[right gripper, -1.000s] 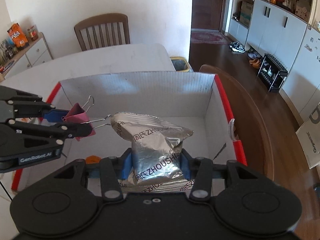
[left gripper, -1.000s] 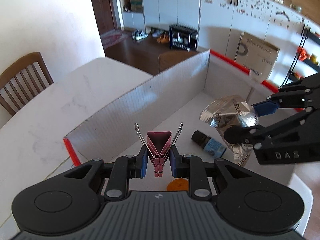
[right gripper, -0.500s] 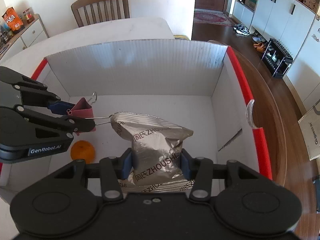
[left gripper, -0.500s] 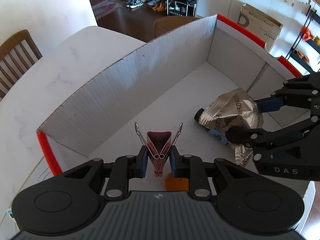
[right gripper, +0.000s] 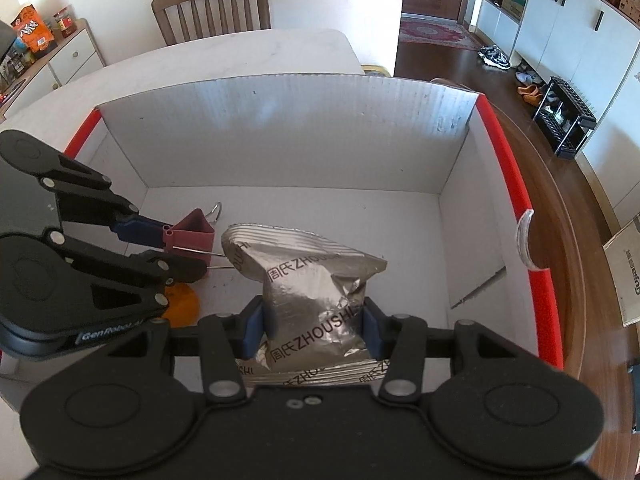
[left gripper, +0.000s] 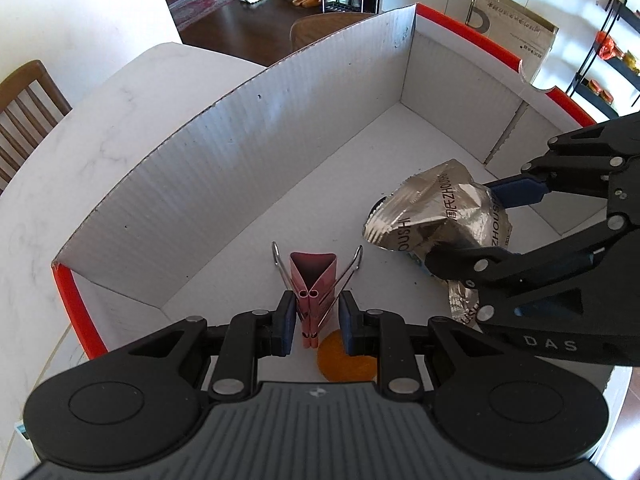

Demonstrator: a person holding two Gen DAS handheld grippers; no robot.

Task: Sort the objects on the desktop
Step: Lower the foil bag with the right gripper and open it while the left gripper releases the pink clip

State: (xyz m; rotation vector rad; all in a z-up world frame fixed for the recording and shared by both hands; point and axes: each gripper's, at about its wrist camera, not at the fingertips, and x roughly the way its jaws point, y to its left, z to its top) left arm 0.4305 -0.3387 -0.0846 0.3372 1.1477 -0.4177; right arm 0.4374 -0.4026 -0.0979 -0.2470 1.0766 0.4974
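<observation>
Left tongs (left gripper: pixel 314 314) pinch the binder clip (left gripper: pixel 312 280); right tongs (right gripper: pixel 314 330) clamp the foil packet (right gripper: pixel 316 292).

I see a pink binder clip (left gripper: pixel 310 280), a crinkled silver foil packet (right gripper: pixel 316 292) printed in black, an orange disc (left gripper: pixel 346 364), and a white cardboard box (right gripper: pixel 288 136) edged red.

Clip (left gripper: pixel 310 286) left of packet (left gripper: pixel 436 214)

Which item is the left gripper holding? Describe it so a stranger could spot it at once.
Look inside the white corrugated cardboard box with red edges. Near its left side, beside the crinkled silver foil snack packet, the left gripper pinches a small pink metal binder clip. Its triangular body and two silver wire handles set it apart from the packet and the flat orange disc.
</observation>
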